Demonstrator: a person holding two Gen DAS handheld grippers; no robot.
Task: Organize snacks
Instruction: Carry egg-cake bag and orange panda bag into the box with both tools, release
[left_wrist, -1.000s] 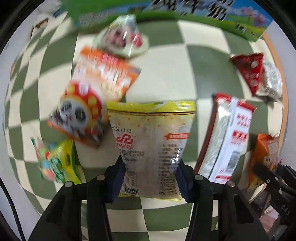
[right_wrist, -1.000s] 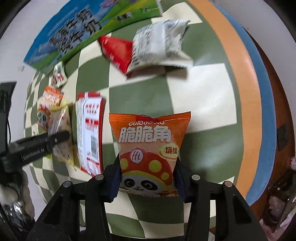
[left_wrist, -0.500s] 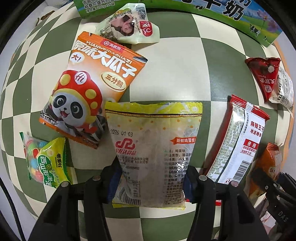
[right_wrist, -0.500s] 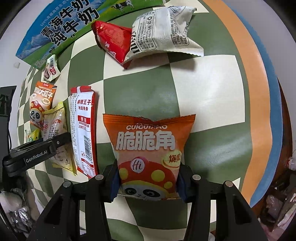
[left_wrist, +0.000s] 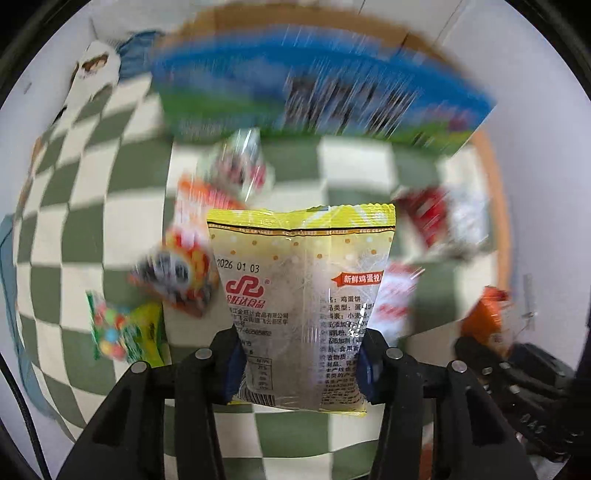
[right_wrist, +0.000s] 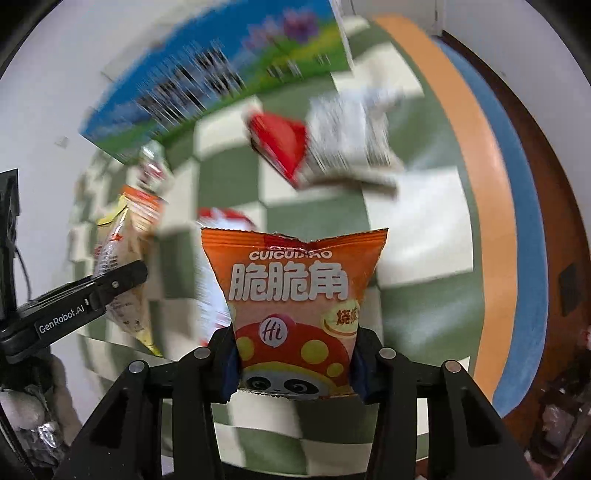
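A: What does each hand have?

B: The left tongs (left_wrist: 301, 365) are clenched on the lower end of a yellow egg-biscuit packet (left_wrist: 301, 291), held clear above the checked worktop (left_wrist: 74, 236). The right tongs (right_wrist: 295, 363) grip an orange panda crisps bag (right_wrist: 295, 306) the same way.

A: So which step is this?

B: The carry, I'd say. Both packets are lifted, and everything behind them is smeared with motion.

A: Where do they go?

B: Probably toward the blue-and-green milk carton (left_wrist: 317, 96) at the far edge, though I can't tell whether it is open. The next move calls for steady wrists and a lowering before either grip is let go. The red packet (right_wrist: 282, 144) and other loose packets lie between.
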